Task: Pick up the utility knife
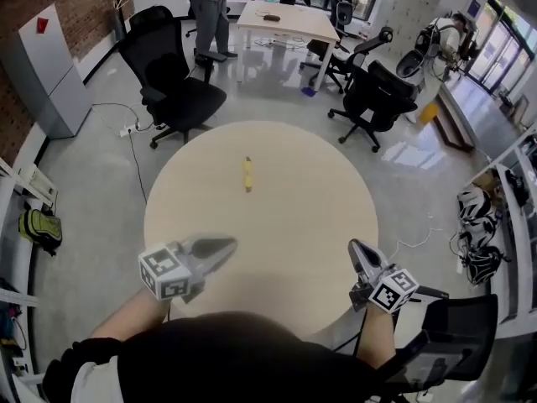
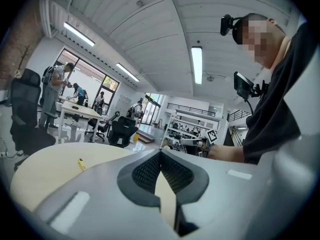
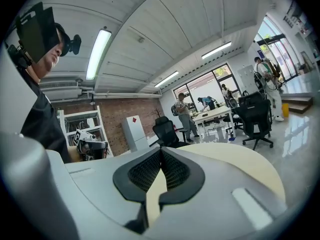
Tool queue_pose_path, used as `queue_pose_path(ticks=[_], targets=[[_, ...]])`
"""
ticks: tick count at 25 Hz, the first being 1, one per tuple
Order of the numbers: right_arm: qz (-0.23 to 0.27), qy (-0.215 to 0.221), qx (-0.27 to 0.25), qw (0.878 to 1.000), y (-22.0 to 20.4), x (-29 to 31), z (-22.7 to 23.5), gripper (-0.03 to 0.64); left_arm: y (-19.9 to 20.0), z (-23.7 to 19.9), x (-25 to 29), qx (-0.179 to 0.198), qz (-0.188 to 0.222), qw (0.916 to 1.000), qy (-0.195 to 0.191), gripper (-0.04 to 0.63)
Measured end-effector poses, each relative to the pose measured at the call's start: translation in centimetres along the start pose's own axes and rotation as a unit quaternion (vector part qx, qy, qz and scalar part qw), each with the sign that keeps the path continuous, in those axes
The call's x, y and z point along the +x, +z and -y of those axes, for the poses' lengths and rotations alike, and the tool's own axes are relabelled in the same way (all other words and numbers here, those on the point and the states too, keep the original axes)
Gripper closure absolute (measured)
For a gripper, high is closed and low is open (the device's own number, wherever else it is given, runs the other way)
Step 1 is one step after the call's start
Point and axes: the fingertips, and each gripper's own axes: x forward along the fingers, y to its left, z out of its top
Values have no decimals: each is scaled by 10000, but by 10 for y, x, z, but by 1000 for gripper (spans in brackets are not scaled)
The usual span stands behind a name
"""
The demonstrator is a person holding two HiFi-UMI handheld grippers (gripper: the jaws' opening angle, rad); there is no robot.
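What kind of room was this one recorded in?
Likely an open-plan office or lab workspace: black swivel chairs, a white desk with people standing at it, and a brick wall.

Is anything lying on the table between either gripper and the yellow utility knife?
Nothing visible. The utility knife lies alone near the middle of the round table, with only bare tabletop between it and the left gripper and the right gripper. Both grippers are shut and empty.

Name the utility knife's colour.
The utility knife is yellow, clearest in the head view.
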Motion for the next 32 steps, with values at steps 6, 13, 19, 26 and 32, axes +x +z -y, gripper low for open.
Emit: queue_pose_path(ticks=[6,13,19,26,32], targets=[[-244,-36,-218,9995,11,75,-10,601,11,-70,-20,-44,17,9998,184,595],[-769,-19,-490,9958,3,183,2,593,14,-149,-24,-76,41,9993,355,595],[-1503,36,-690,9862,-20,286,25,510,4,-208,-21,-159,18,9987,481,595],[-2106,-212,-862,9735,-66,385,71,475,-24,-264,-6,-321,-63,9982,509,595],[-2611,-286,-852,9611,-128,453,103,449,-43,-307,9,-367,-30,9977,574,595]])
